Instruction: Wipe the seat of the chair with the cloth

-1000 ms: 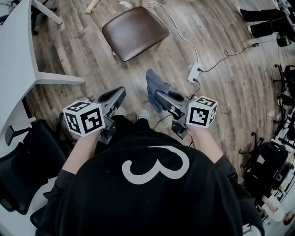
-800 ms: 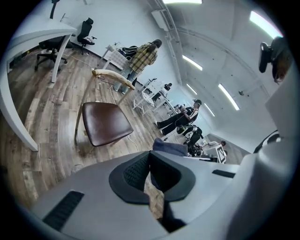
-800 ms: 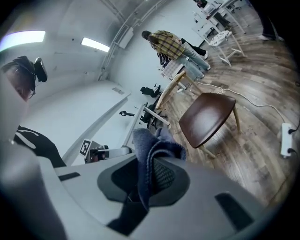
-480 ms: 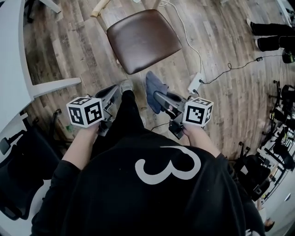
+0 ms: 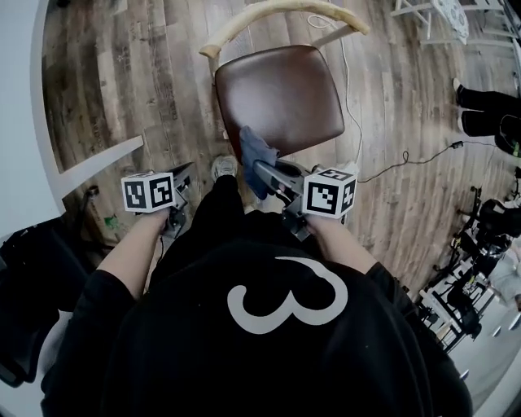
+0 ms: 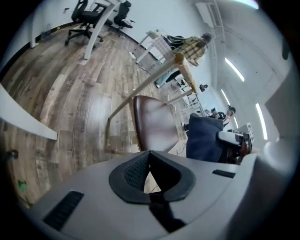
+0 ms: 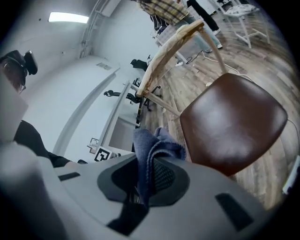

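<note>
The chair's brown seat (image 5: pixel 281 94) with its curved wooden backrest (image 5: pixel 277 12) stands just ahead of me. A blue-grey cloth (image 5: pixel 255 151) hangs over the seat's near edge, clamped in my right gripper (image 5: pixel 260 169). In the right gripper view the cloth (image 7: pixel 157 143) bunches out from between the jaws of the right gripper (image 7: pixel 149 164), with the seat (image 7: pixel 232 124) beyond. My left gripper (image 5: pixel 181 174) is held left of the chair, above the floor. Its jaws (image 6: pixel 149 157) meet at the tips, shut with nothing in them; the seat (image 6: pixel 152 129) and cloth (image 6: pixel 204 138) show past them.
A white table (image 5: pixel 24 122) and its leg (image 5: pixel 98 163) run along the left. A black office chair (image 5: pixel 24 285) is at the lower left. A cable (image 5: pixel 407 159) crosses the wood floor on the right, near a person's legs (image 5: pixel 488 122).
I have stepped toward the chair, so it now lies close under both grippers. The right gripper has carried the cloth to the seat's near edge. The left gripper stayed shut.
</note>
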Tool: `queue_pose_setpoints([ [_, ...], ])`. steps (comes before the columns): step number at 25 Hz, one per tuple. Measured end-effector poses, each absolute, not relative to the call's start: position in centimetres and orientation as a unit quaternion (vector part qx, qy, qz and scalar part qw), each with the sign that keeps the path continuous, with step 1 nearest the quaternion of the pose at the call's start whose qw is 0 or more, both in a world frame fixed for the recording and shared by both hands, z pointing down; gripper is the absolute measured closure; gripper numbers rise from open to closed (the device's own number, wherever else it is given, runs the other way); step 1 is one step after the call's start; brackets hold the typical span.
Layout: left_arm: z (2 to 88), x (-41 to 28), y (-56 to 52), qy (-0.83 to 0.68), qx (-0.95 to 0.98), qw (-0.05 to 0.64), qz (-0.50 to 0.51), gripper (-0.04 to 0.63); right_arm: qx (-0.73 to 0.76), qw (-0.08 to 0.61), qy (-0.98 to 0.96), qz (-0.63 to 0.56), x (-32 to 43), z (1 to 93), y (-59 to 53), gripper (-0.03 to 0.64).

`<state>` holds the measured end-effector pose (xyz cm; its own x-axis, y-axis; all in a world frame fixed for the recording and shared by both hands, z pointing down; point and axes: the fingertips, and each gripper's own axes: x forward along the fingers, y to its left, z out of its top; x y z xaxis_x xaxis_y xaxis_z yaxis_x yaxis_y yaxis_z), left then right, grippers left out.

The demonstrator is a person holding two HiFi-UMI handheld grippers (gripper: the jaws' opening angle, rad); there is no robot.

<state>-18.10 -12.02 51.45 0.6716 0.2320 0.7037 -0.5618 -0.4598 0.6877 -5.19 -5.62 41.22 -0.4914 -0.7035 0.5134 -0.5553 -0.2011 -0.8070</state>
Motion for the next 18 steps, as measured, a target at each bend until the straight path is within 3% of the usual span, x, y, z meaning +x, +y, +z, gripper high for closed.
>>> queue_pose_setpoints([
  [4,52.7,-18.2,-13.5,-0.150,0.732,0.560,0.359,0.581,-0.471,0.038,0.651,-0.595,-5.3,42.6,-9.6,0.568],
  [13,54.6,-18.4,-13.5,-0.219,0.691,0.606,0.328,0.581,-0.421,0.026,0.680,-0.600,-5.5,46.8,-16.8,0.569],
  [18,55.7,-17.3,-14.1,-0.259,0.658,0.662,0.249,0.581,-0.422,0.040,0.667,-0.613,-4.2,50.5,-19.9,0.569],
])
